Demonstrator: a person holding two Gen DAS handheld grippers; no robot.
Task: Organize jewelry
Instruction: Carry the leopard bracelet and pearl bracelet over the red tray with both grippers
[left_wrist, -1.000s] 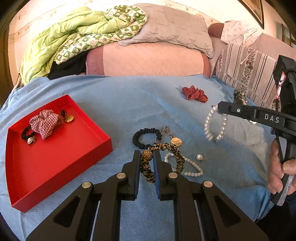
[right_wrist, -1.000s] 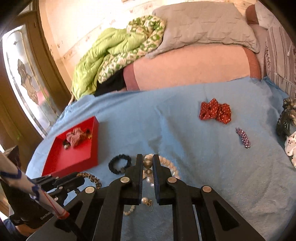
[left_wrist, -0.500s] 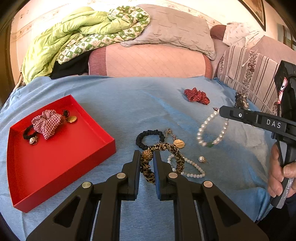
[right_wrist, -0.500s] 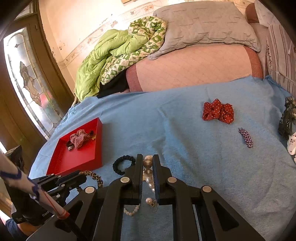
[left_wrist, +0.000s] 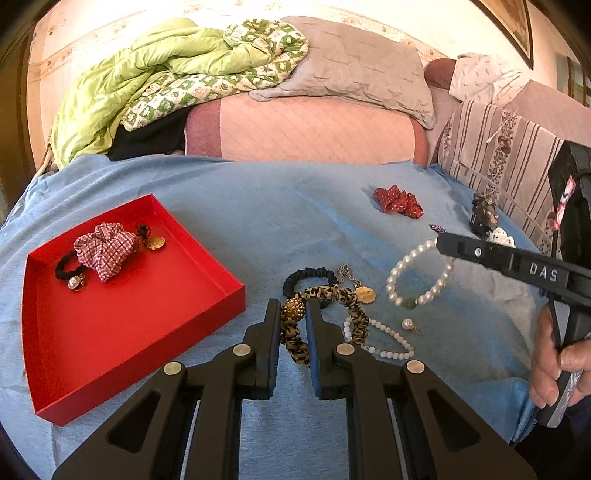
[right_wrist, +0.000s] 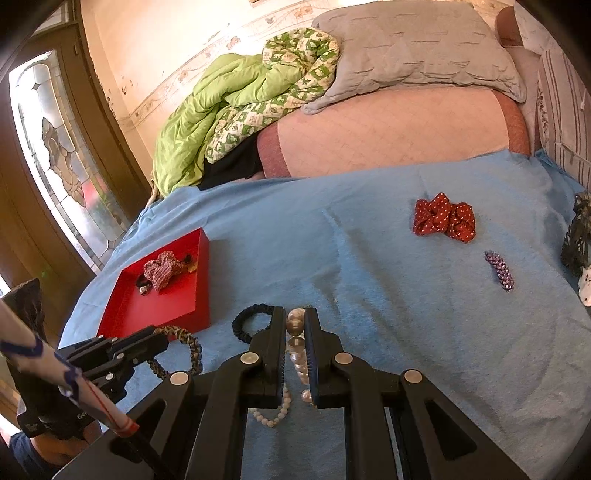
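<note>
Red tray (left_wrist: 218, 273); leopard-print scrunchie (left_wrist: 351, 299); blue blanket (left_wrist: 258, 206); white pearls (left_wrist: 406, 262).

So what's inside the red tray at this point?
The red tray holds a plaid scrunchie, a black hair tie with charm and a gold pendant. Anything beneath the scrunchie is hidden.

L hand-held gripper (left_wrist: 291, 314) & R hand-held gripper (right_wrist: 295, 325): jaws near-closed, gripping.

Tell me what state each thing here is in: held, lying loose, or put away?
Left gripper: shut on leopard scrunchie.
Right gripper: shut on pearl bracelet, lifted.
Red tray: holds checked scrunchie.
Black scrunchie: loose on blanket.
Red scrunchie: loose, far side.
</note>
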